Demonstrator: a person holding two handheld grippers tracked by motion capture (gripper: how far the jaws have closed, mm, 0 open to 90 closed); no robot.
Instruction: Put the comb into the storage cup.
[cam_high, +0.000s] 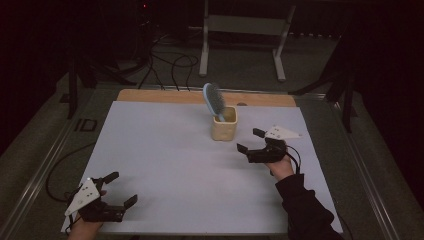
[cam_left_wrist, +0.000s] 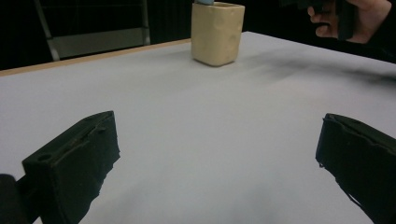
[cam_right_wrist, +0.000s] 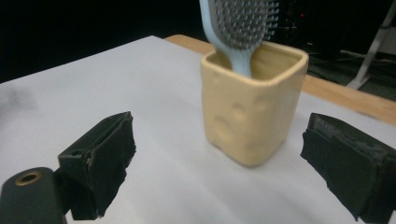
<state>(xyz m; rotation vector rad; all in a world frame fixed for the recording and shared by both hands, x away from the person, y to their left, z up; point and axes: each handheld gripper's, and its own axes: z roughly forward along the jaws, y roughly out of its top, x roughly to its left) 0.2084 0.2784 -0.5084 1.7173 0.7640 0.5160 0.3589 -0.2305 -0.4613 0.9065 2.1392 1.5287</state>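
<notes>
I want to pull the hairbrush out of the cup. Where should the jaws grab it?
Probably the hairbrush by its head's edges, coming from above: the handle sits down inside the yellow cup, and the head sticks out, leaning left.

A: Where do the cameras sit?
B: One looks down from high up. Two ride low by the table (cam_high: 165, 165), looking across it.
A: What do they share?
B: The yellow cup (cam_high: 223, 124) (cam_left_wrist: 217, 33) (cam_right_wrist: 252, 109).

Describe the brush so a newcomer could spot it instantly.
Start at the white sheet covering the table; toward its far edge stands a cream square cup, just ahead of the open right gripper. The hairbrush stands in it handle down, leaning left. Its pale blue body and grey bristle pad mark it out.
</notes>
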